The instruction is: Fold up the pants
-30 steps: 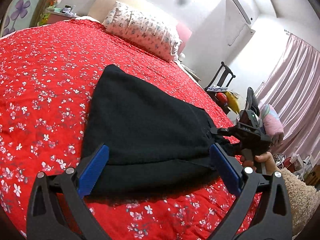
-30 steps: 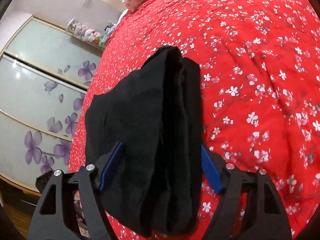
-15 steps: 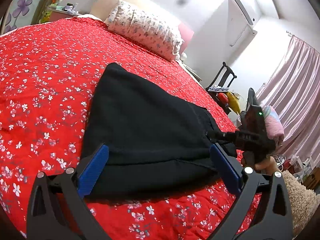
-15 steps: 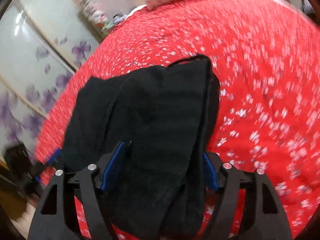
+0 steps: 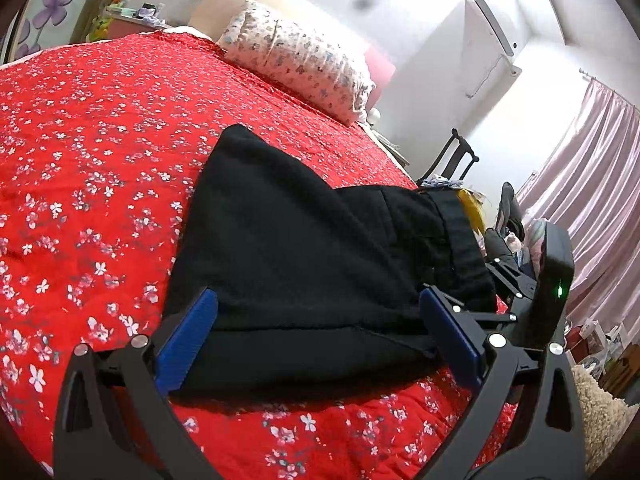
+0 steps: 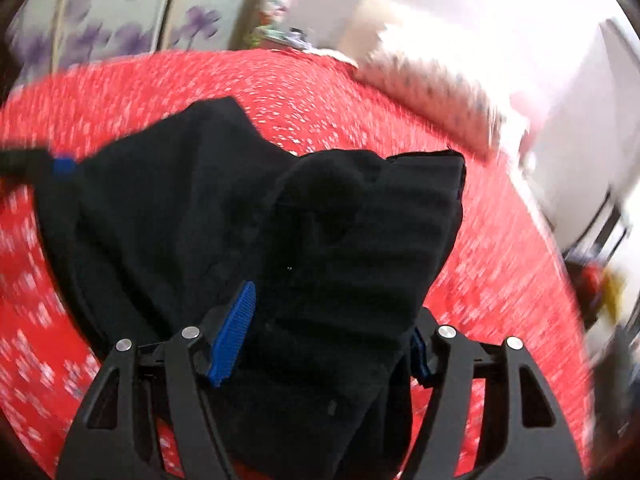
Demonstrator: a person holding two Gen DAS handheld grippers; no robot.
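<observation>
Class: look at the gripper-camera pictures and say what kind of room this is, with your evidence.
Most likely a home bedroom: a bed with a red floral bedspread, a patterned pillow at its head, and pink curtains beside it.

Right wrist view blurred; black pants (image 6: 328, 248) hide most of the right blue pad (image 6: 418, 354).

Pants (image 5: 304, 248) lie on the bed (image 5: 80, 184), a pillow (image 5: 296, 68) at its far end, a chair (image 5: 452, 160) off its right side.
</observation>
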